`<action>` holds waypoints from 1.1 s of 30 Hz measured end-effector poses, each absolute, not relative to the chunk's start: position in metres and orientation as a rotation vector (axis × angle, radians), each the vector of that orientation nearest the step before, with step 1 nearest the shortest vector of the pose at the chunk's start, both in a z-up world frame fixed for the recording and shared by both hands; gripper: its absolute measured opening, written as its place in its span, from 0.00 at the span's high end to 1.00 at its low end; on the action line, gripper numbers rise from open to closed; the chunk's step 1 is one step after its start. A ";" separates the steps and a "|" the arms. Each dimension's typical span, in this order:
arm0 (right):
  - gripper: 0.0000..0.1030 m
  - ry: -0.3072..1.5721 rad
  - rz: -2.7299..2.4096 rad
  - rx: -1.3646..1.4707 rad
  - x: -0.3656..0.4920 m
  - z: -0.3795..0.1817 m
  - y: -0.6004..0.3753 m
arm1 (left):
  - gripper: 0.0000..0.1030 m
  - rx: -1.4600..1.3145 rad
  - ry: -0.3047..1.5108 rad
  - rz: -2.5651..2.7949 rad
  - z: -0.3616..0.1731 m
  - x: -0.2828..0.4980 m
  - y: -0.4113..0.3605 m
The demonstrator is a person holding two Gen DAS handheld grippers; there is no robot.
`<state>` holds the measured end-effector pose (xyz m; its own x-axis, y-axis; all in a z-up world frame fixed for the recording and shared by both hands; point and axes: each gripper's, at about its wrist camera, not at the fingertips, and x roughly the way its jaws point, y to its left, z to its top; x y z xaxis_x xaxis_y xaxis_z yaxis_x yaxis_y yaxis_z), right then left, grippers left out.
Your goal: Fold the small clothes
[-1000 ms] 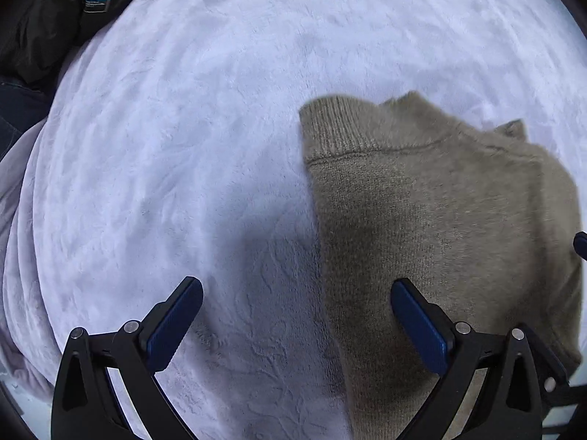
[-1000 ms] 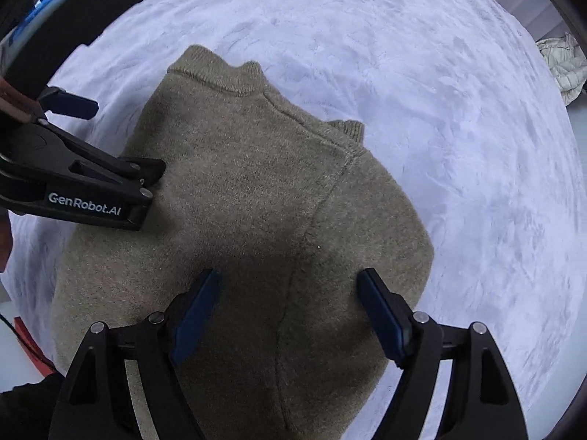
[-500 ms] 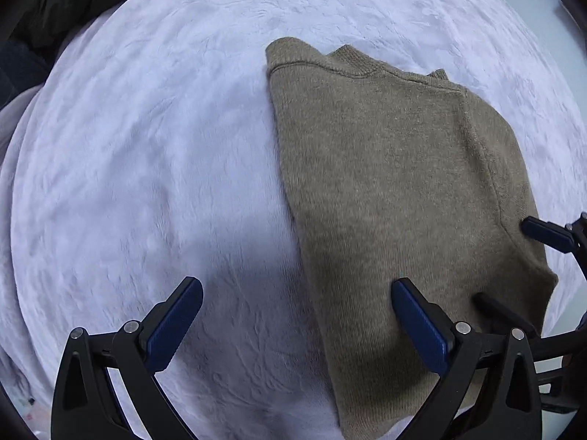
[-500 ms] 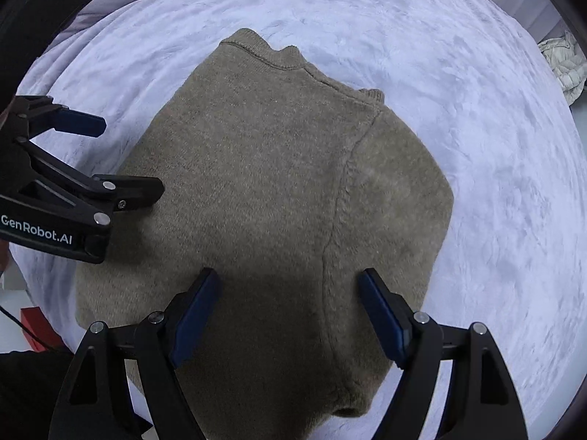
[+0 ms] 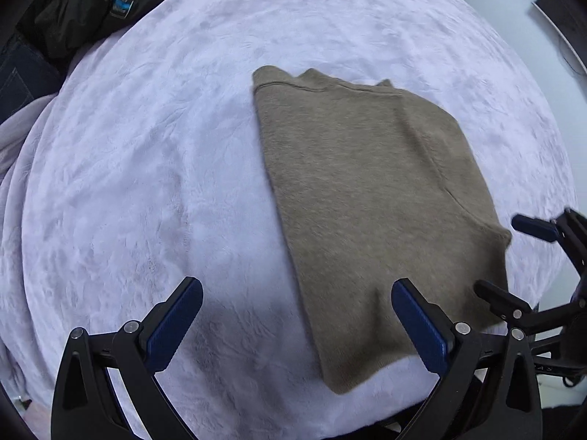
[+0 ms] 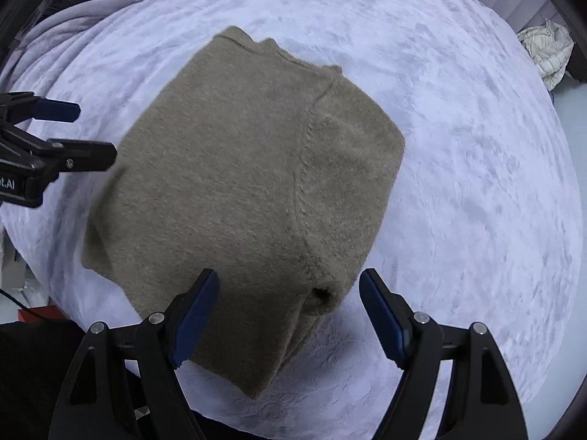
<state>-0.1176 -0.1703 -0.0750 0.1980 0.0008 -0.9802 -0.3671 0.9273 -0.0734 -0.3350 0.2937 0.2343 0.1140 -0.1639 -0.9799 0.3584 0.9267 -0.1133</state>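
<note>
A small olive-brown knit sweater (image 5: 367, 190) lies folded and flat on the pale lilac fleece blanket (image 5: 146, 168); it also shows in the right wrist view (image 6: 249, 183). My left gripper (image 5: 297, 315) is open and empty, held above the sweater's near left edge. My right gripper (image 6: 290, 304) is open and empty, held above the sweater's near end. The right gripper also shows at the right edge of the left wrist view (image 5: 513, 256), and the left gripper at the left edge of the right wrist view (image 6: 80, 132).
Dark clothes (image 5: 84, 7) lie at the blanket's far left. A crumpled white garment (image 6: 546, 47) lies at the far right. The blanket (image 6: 477, 183) spreads wide on all sides of the sweater. A red object (image 6: 40, 313) sits below the near left edge.
Both grippers have pulled back and up from the sweater, so more of it and of the blanket shows. The sweater has stayed flat and folded.
</note>
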 end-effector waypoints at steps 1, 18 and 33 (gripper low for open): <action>0.20 1.338 0.282 -0.322 -0.121 -0.076 -0.162 | 0.00 0.182 1.412 -0.393 0.232 -0.339 0.291; 0.20 1.394 0.444 -0.395 -0.110 -0.095 -0.119 | 0.00 0.235 1.562 -0.328 0.178 -0.342 0.267; 0.00 1.514 0.497 -0.535 -0.100 -0.145 -0.107 | 0.00 0.296 1.612 -0.282 0.144 -0.328 0.224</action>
<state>-0.0999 -0.1072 -0.1454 0.0028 -0.0245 -0.9997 -0.6120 0.7906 -0.0210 -0.3284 0.2244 0.1441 -0.0571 0.0197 -0.9982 0.3570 0.9341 -0.0020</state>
